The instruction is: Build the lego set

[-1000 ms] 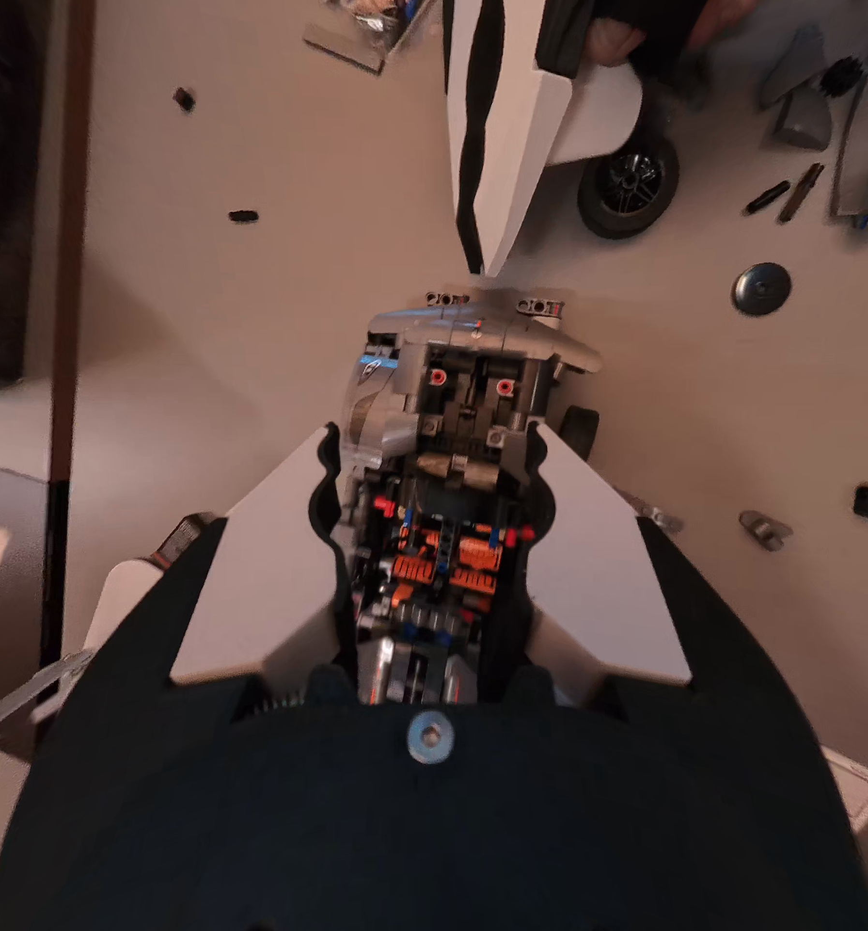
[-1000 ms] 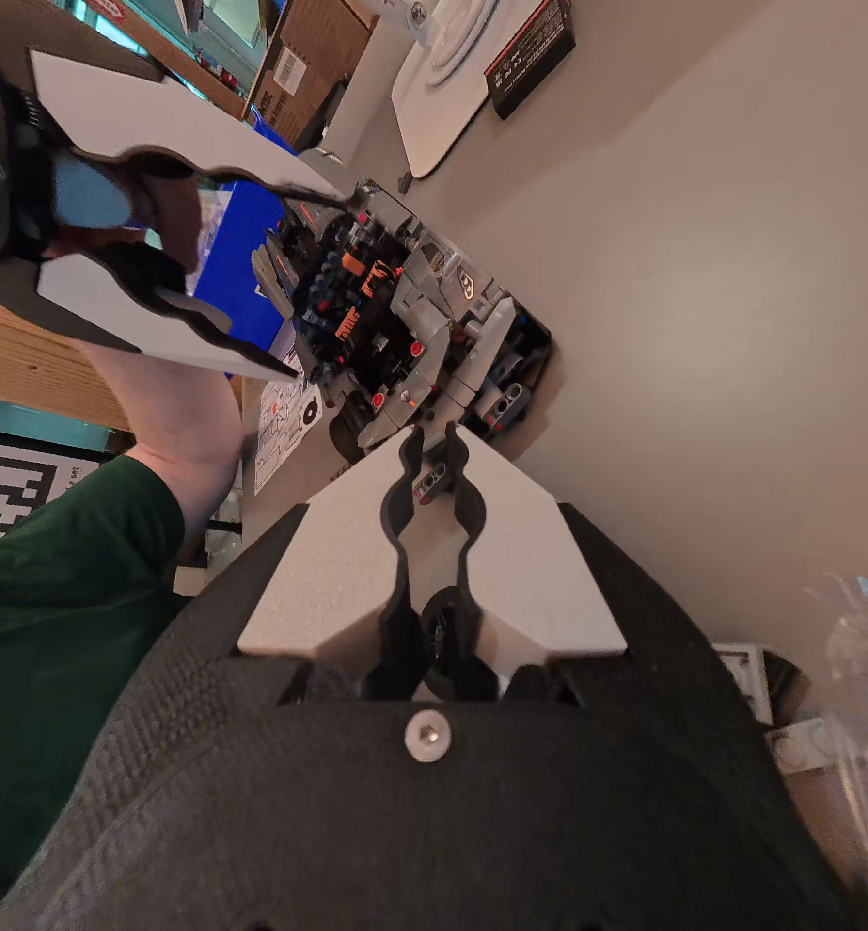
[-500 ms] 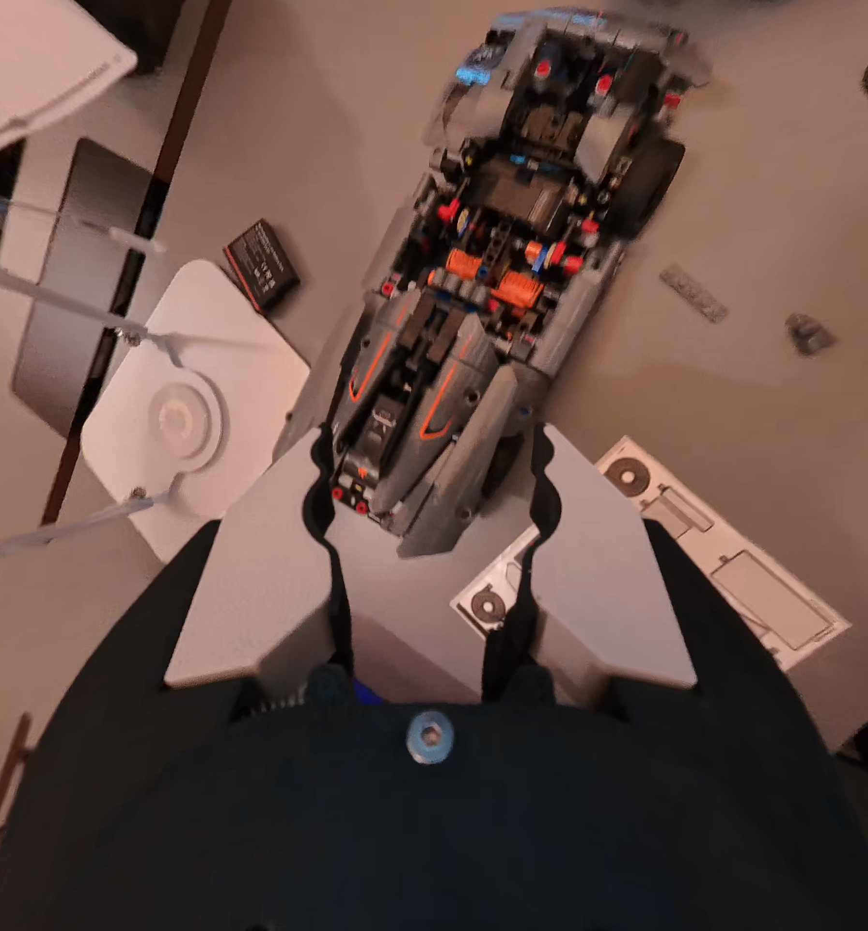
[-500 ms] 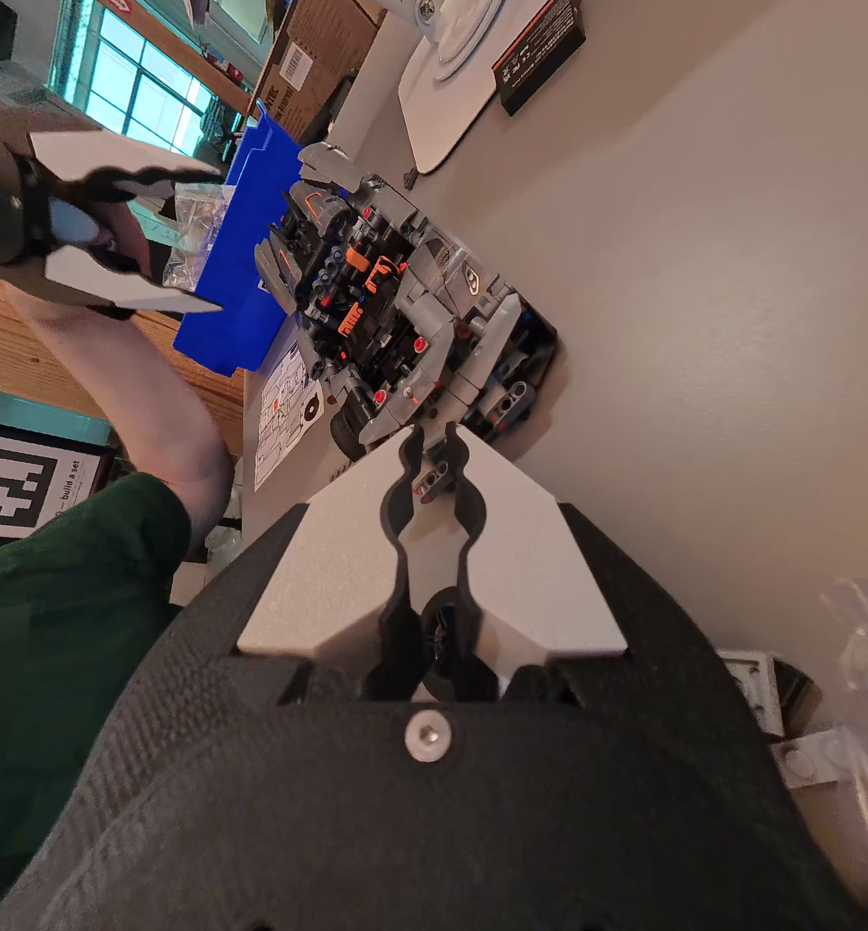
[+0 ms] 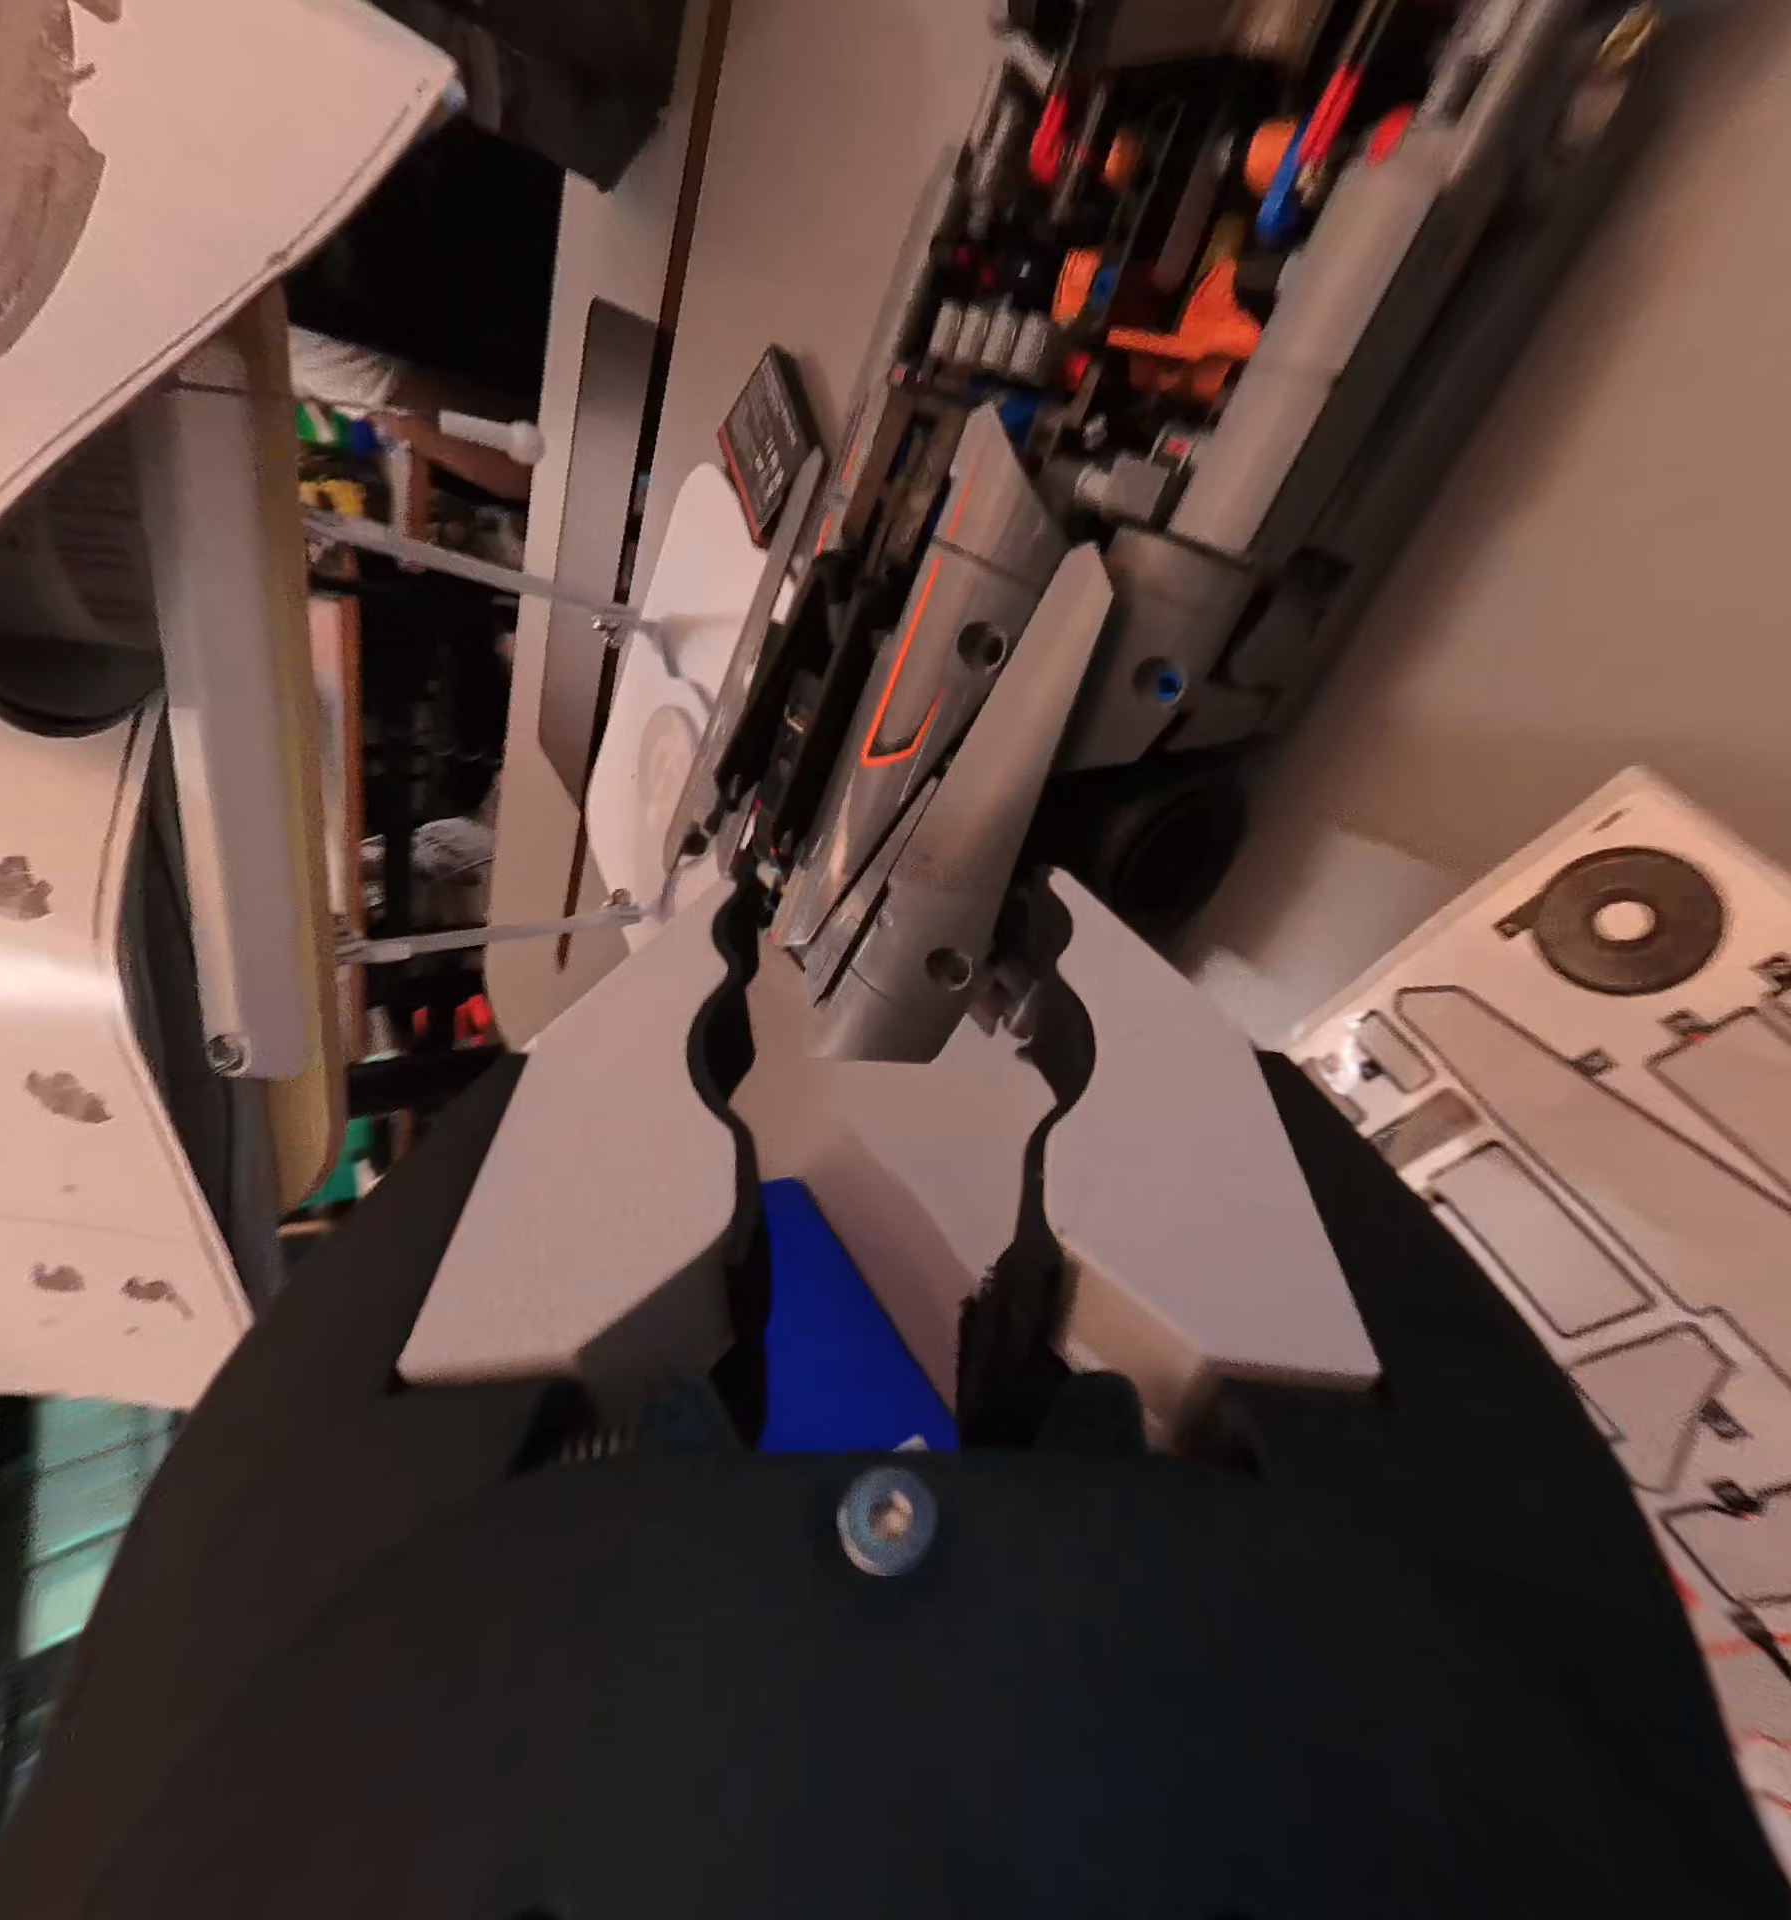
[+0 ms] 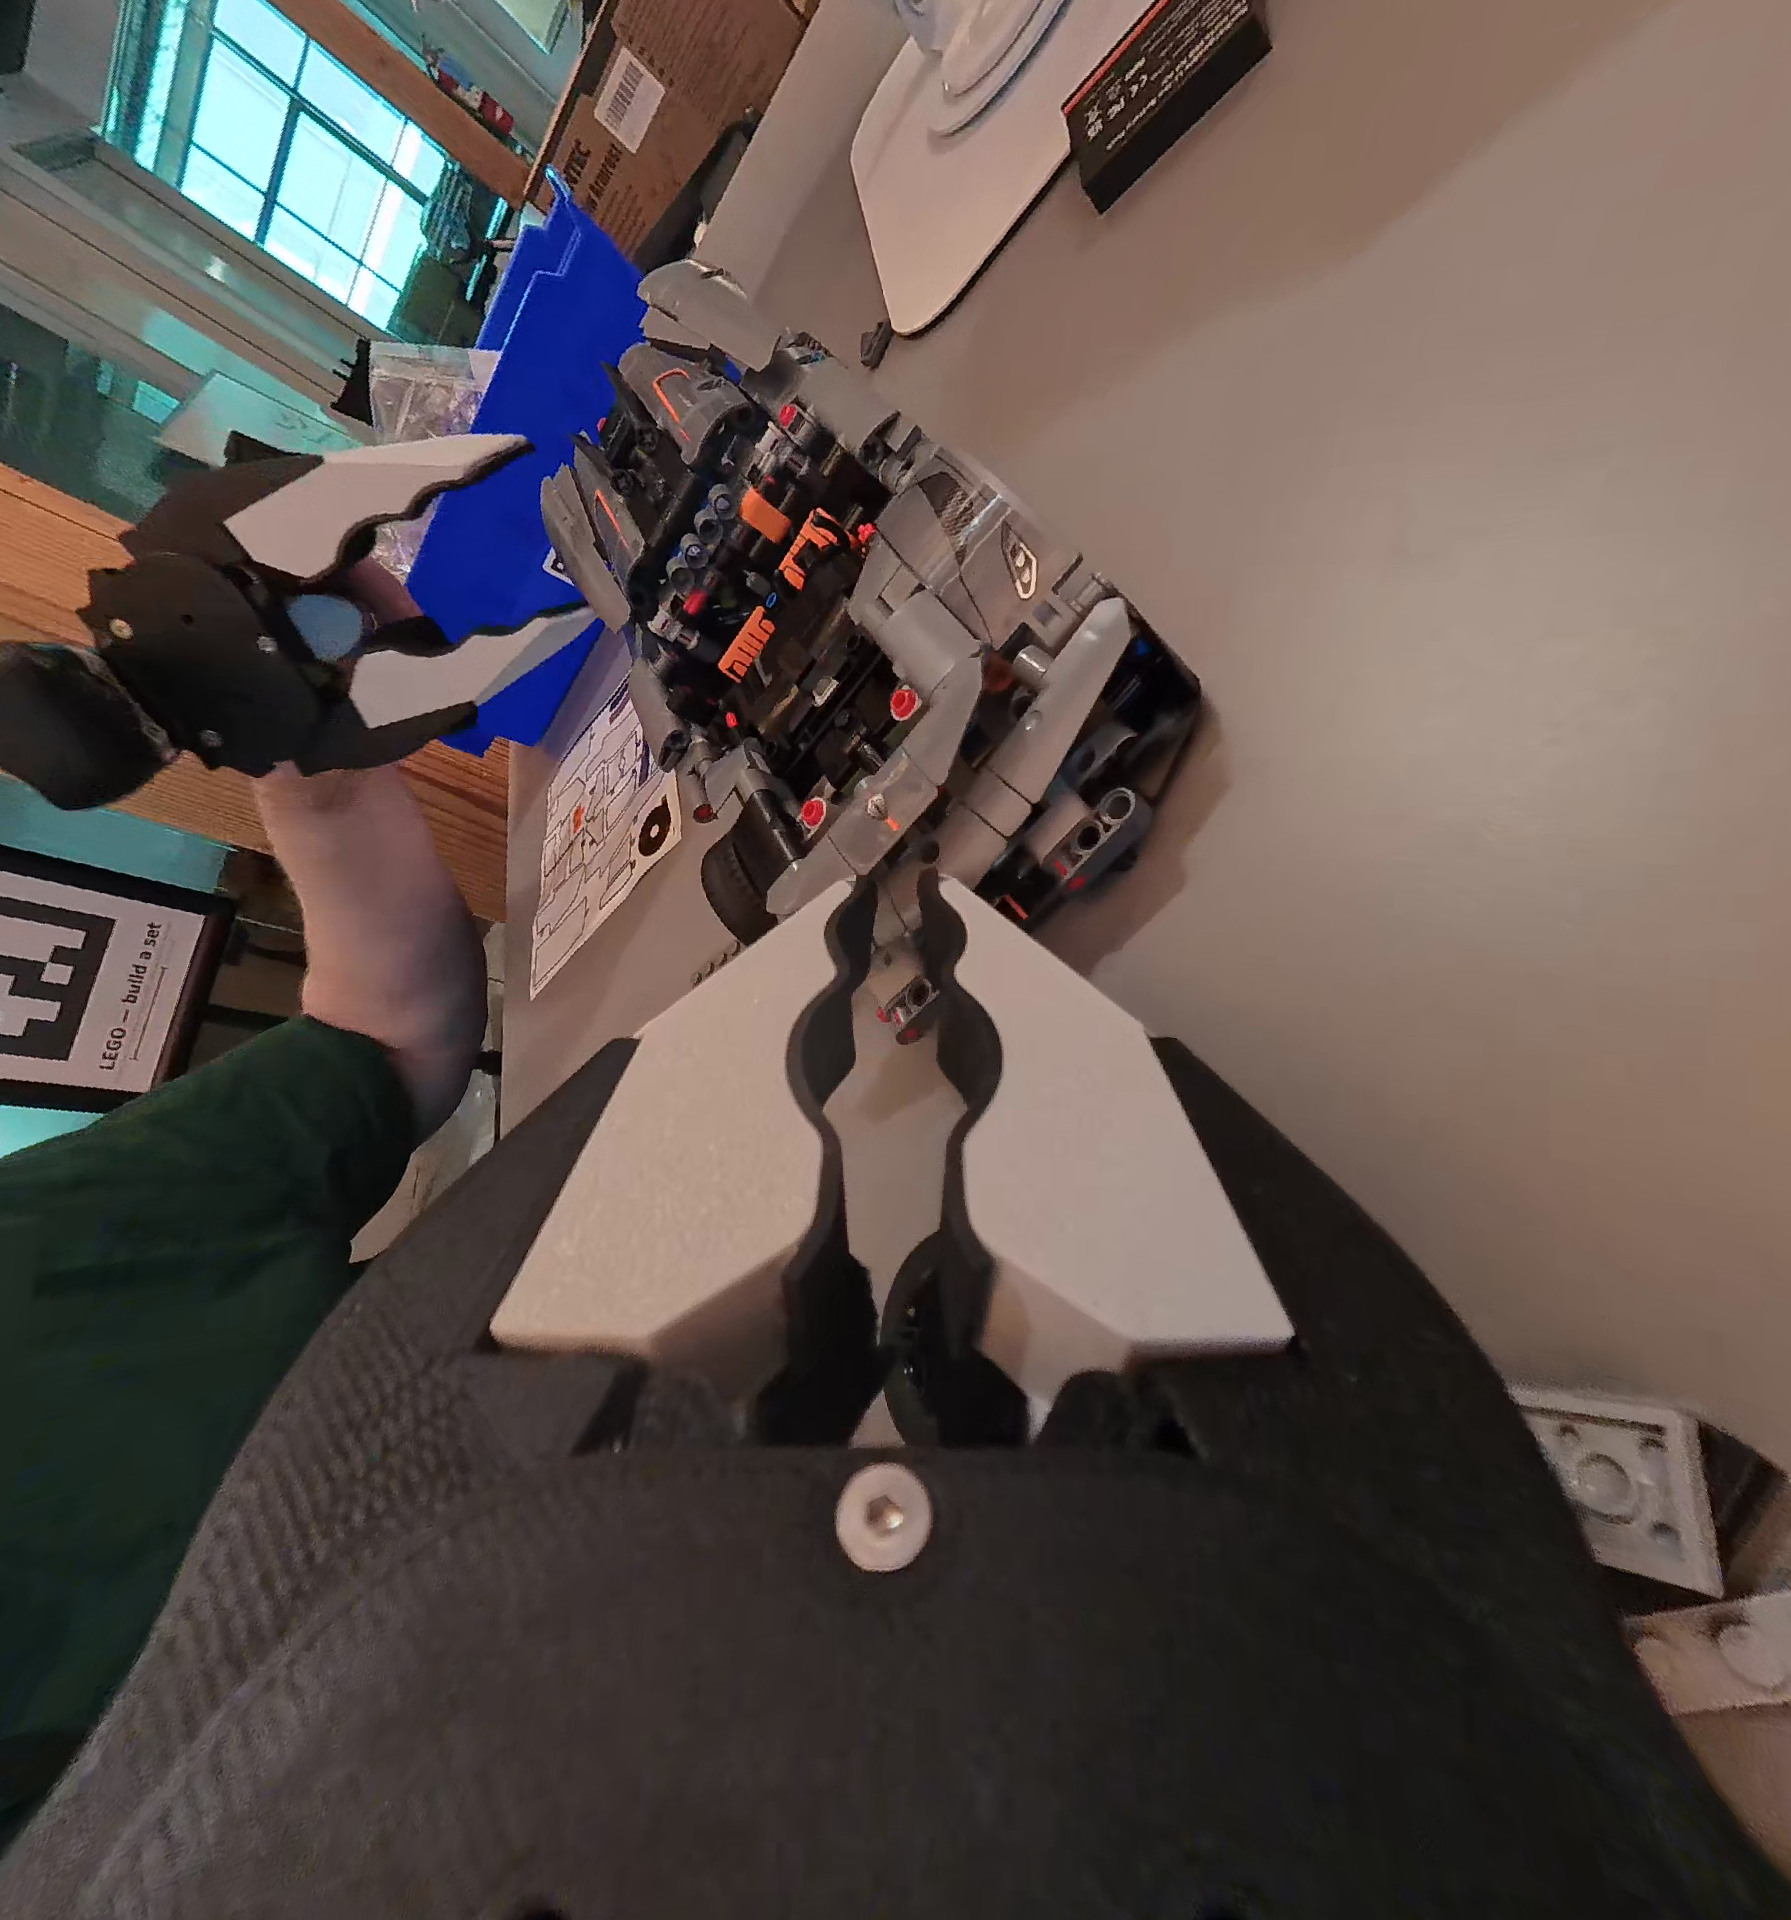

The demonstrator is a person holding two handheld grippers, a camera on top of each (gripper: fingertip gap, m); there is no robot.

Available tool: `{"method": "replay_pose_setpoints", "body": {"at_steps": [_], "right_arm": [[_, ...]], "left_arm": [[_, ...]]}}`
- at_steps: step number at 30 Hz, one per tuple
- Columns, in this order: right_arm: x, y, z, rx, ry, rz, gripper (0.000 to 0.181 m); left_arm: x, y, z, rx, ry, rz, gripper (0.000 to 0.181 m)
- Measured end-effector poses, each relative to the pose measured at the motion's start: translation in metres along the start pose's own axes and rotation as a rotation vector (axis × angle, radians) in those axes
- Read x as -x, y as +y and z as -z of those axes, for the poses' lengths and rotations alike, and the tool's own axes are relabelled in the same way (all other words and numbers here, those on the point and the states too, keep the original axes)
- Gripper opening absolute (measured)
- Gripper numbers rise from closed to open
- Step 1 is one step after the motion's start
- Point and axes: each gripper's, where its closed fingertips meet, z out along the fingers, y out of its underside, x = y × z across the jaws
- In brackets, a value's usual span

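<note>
Two grippers work around one grey lego car (image 6: 818, 623) that sits on the pale surface (image 6: 1442, 675). The right gripper (image 6: 896, 961) has its jaws closed on a small grey piece (image 6: 906, 997) with red-tipped pins, pinched near the tips, and just ahead of those tips is the wheel end of the car. Behind the piece, deeper between the same jaws, a black wheel (image 6: 912, 1340) shows on the surface.

The left gripper (image 5: 896, 914) has its jaws open, holding nothing; the car's tapered grey end with orange trim (image 5: 912, 727) pokes into the gap between the tips, though whether either tip touches it I cannot tell. Below that gap, close to the palm, a blue bin (image 5: 829, 1340) shows through. To the right of the left jaws lies a printed instruction sheet (image 5: 1597, 1143). In the right wrist view the left gripper (image 6: 475, 561) hovers at the far end of the car, jaws spread in front of the blue bin (image 6: 527, 447).
</note>
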Motion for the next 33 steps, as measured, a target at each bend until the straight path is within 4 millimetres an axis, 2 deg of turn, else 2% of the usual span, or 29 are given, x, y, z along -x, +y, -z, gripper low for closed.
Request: {"method": "replay_pose_setpoints", "body": {"at_steps": [1, 6, 10, 12, 15, 18, 19, 21, 24, 28, 33], "right_arm": [[0.001, 0.0, 0.0, 0.002, -0.001, 0.001, 0.007], [0.003, 0.0, -0.001, 0.004, -0.003, 0.009, 0.007], [0.003, 0.0, -0.001, 0.003, -0.004, 0.009, 0.007], [0.002, 0.0, -0.001, 0.002, -0.005, 0.008, 0.007], [0.002, -0.001, 0.0, 0.0, -0.006, 0.008, 0.007], [0.002, -0.001, 0.0, -0.002, -0.008, 0.008, 0.007], [0.002, -0.001, 0.0, 0.0, -0.008, 0.007, 0.007], [0.002, 0.001, -0.002, 0.005, -0.009, 0.006, 0.007], [0.002, 0.002, -0.003, 0.009, -0.011, 0.007, 0.007], [0.002, 0.001, -0.002, 0.004, -0.014, 0.007, 0.007], [0.003, 0.001, -0.003, 0.008, -0.02, 0.008, 0.007]], "left_arm": [[0.0, 0.003, -0.003, 0.014, -0.028, -0.018, 0.047], [-0.001, 0.006, -0.012, 0.005, -0.125, -0.042, 0.028], [0.001, 0.005, -0.013, -0.033, -0.176, -0.019, 0.026], [-0.002, 0.006, -0.011, -0.059, -0.143, 0.023, 0.033], [0.0, 0.015, -0.006, -0.081, -0.086, 0.156, 0.041], [0.008, 0.021, 0.001, -0.177, -0.016, 0.404, 0.055], [0.007, 0.021, 0.001, -0.216, 0.039, 0.492, 0.057], [0.003, 0.026, -0.003, -0.227, 0.159, 0.682, 0.072], [-0.004, 0.022, -0.003, -0.307, 0.305, 0.851, 0.077], [-0.007, 0.006, 0.004, -0.444, 0.464, 0.978, 0.076], [-0.002, 0.002, 0.002, -0.498, 0.519, 1.053, 0.071]]}}
